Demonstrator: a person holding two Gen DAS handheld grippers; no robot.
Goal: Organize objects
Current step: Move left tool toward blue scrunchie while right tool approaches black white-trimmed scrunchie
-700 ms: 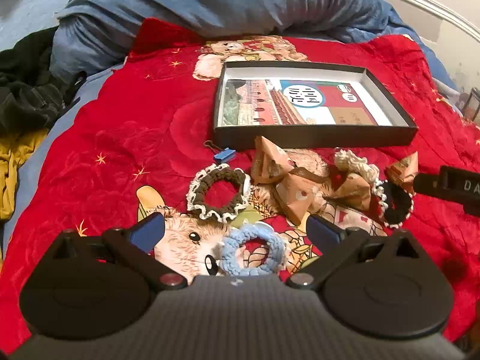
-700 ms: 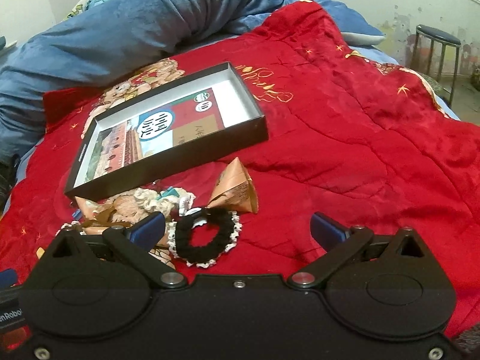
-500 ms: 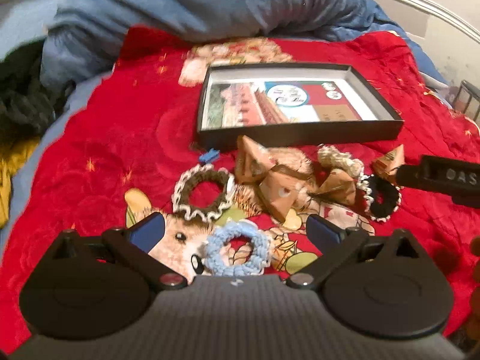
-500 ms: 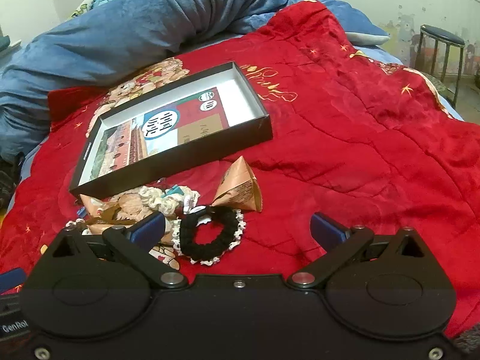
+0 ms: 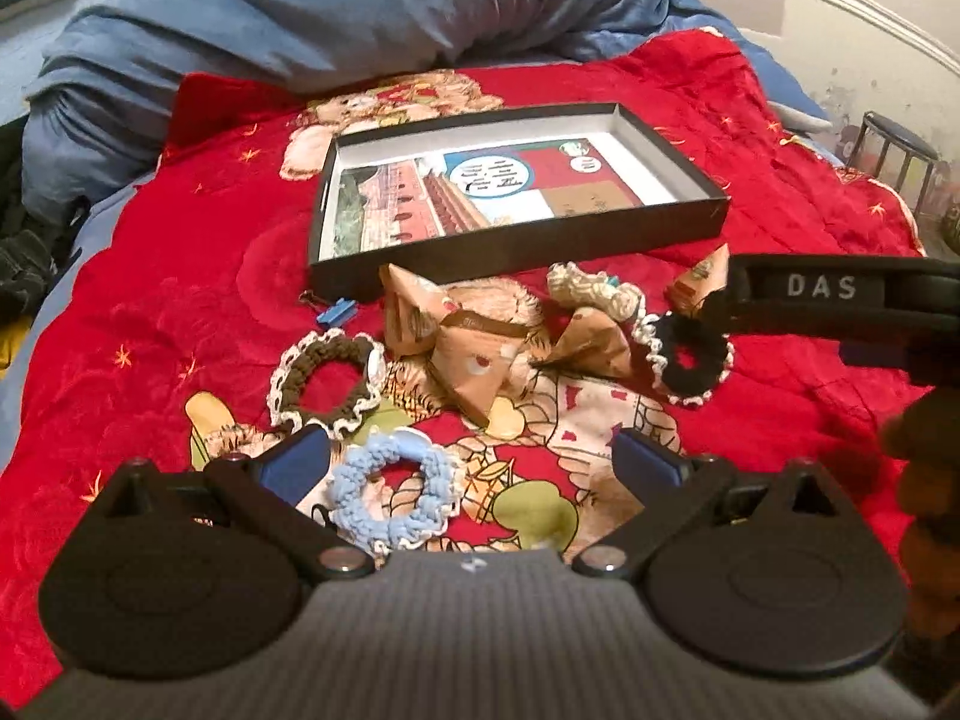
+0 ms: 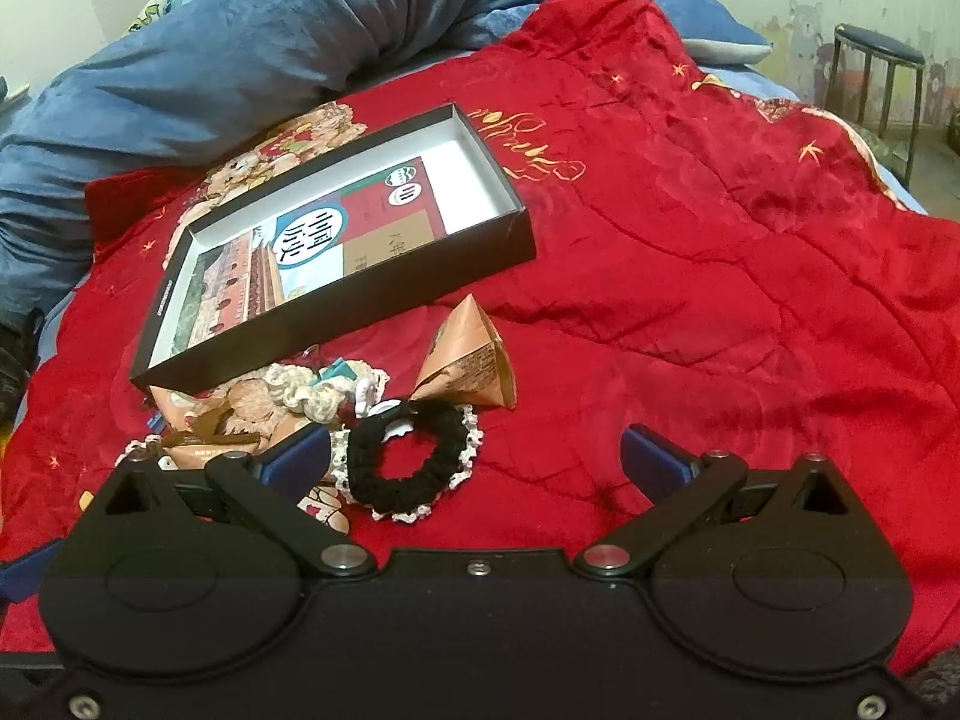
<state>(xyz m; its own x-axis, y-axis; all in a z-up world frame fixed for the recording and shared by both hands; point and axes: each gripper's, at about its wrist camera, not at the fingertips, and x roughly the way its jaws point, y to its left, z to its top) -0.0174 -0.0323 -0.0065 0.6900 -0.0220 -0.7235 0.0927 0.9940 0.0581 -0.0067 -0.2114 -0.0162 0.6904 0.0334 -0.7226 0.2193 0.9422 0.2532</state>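
Note:
A shallow black box (image 5: pixel 666 132) (image 6: pixel 492 243) with a printed card inside lies on the red blanket. In front of it lie a brown scrunchie (image 5: pixel 327 381), a light-blue scrunchie (image 5: pixel 393 489), a black scrunchie (image 5: pixel 690 363) (image 6: pixel 411 462), a cream scrunchie (image 5: pixel 591 294) (image 6: pixel 303 393), several tan triangular packets (image 5: pixel 471 360) (image 6: pixel 471 363) and a blue clip (image 5: pixel 336 313). My left gripper (image 5: pixel 474 459) is open, with the light-blue scrunchie between its fingers. My right gripper (image 6: pixel 477 456) is open just behind the black scrunchie; its body (image 5: pixel 840 300) shows in the left wrist view.
A rumpled blue duvet (image 5: pixel 336 12) (image 6: pixel 240 60) lies behind the box. Dark clothes (image 5: pixel 24 252) lie at the left edge. A metal stool (image 6: pixel 876 66) stands beyond the bed at right. Bare red blanket (image 6: pixel 750 276) stretches right of the objects.
The left gripper has swung to the right, so the box and objects sit more central. The right gripper has edged closer to the black scrunchie. Both stay open.

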